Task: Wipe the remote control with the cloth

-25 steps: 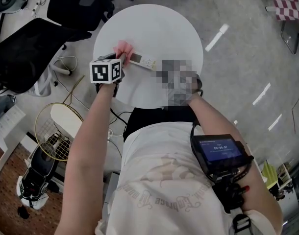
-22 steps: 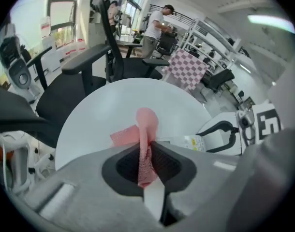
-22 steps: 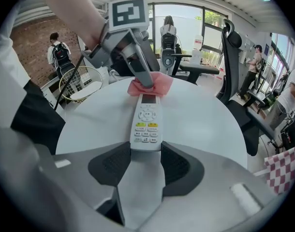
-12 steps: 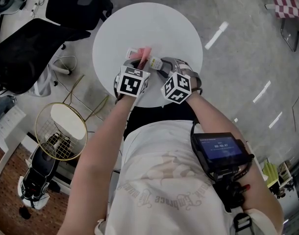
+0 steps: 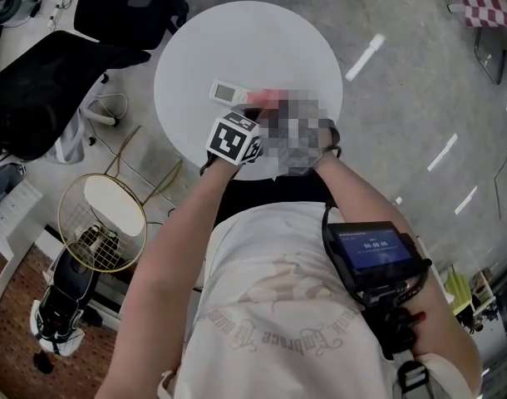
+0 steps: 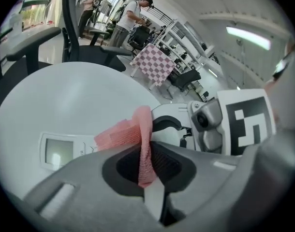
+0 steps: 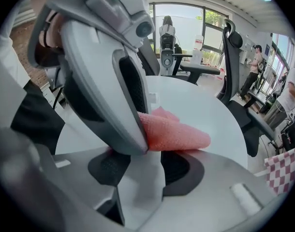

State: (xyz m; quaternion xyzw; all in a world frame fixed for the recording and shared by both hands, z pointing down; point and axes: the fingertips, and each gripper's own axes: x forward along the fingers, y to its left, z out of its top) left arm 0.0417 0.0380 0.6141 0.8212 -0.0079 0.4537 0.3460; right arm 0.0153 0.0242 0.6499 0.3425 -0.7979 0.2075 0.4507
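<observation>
Lying on the round white table (image 5: 237, 40), the remote control (image 5: 228, 92) shows its screen end bare at the left, with the pink cloth (image 5: 268, 98) draped over its body just right of that. Left gripper (image 6: 148, 175) is clamped tight on the cloth, a fold standing up out of its jaws; right gripper (image 7: 140, 175), farthest right and close beside the left one, has its jaws closed on the remote's other end

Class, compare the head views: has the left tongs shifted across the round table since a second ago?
Yes: the left tongs slid rightward over the round table, from its left rim towards its middle.
</observation>
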